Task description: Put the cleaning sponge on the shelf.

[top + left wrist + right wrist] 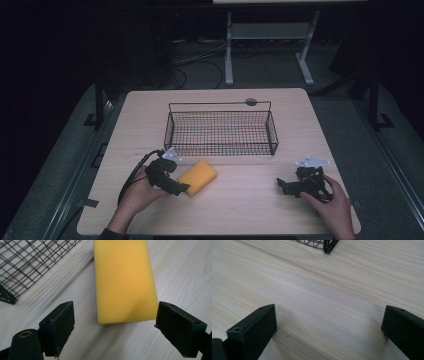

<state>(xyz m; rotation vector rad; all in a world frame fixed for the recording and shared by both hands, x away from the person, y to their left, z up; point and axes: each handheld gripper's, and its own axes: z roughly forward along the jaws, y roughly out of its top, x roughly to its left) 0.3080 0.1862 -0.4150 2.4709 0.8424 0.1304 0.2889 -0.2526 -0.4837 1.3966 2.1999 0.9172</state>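
the yellow sponge (197, 177) lies flat on the desk (250, 210), just in front of the wire basket (220, 131) and toward its left end. the left tongs (181, 188) sit right at the sponge's near-left end, jaws spread apart with nothing between them yet. in the left gripper view the sponge (124, 280) runs lengthwise straight away from the tongs, its short near edge lying just ahead of the gap and a little narrower than the opening, so the jaws stand to either side of its long axis and would close across its width. the right tongs (283, 184) rest well apart from it, low over bare desk on the right side, jaws also wide apart and holding nothing. the left hand (140, 192) is plainly the nearer one, and a short push forward along the sponge's length looks like all the grasp needs.
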